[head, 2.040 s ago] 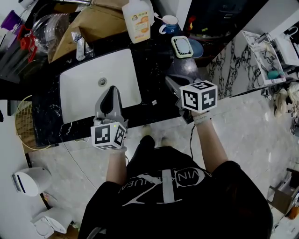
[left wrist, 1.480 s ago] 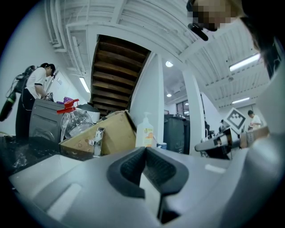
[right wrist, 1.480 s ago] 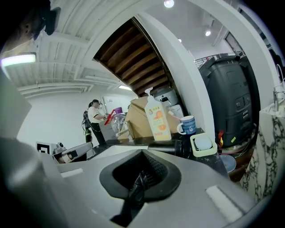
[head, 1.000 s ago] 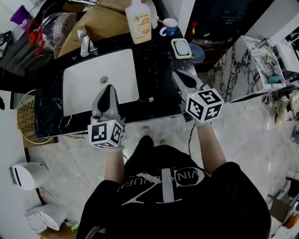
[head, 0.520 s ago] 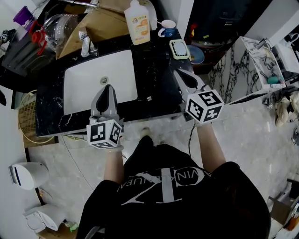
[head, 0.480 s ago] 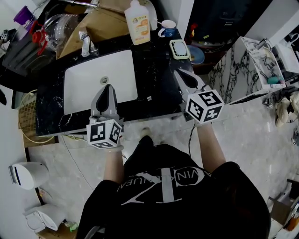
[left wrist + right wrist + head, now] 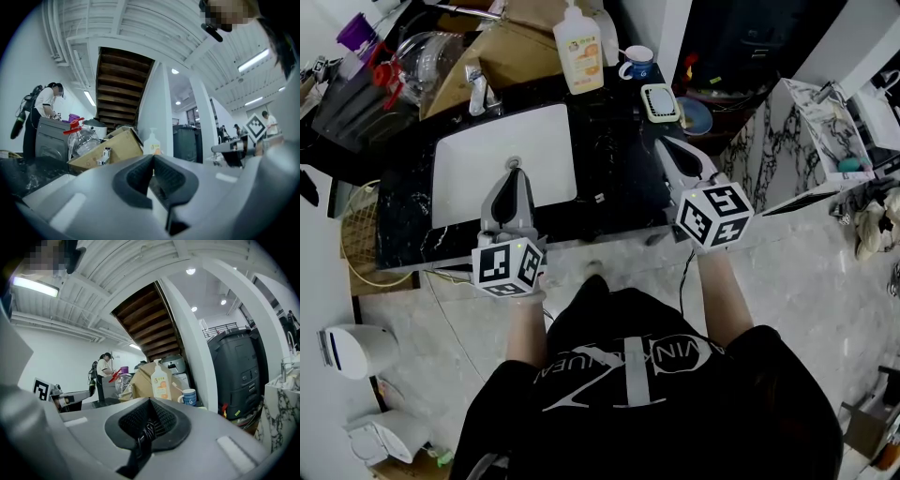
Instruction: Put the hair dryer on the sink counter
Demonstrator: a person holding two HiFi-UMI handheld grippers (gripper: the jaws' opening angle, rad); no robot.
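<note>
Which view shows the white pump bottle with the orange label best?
The right gripper view: the white pump bottle with the orange label stands side-on, pump and label clear. The head view foreshortens it from above; the left gripper view shows only its upper part, small.

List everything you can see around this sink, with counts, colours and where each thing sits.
Counter: one, black marbled, across the head view's top.
Sink basin: one, white, in the counter's left half.
Faucet: one, chrome, behind the basin.
Pump bottle: one, white with orange label, counter's back.
Mug: one, blue and white, right of the bottle.
Rectangular dish: one, pale green, in front of the mug.
Cardboard box: one, brown, behind the faucet.
Water jug: one, clear with red cap, left of the box.
Wire basket: one, yellowish, floor left of the counter.
Left gripper: one, grey, shut, over the basin's front.
Right gripper: one, grey, shut on a black twisted cord, over the counter's right end.
</note>
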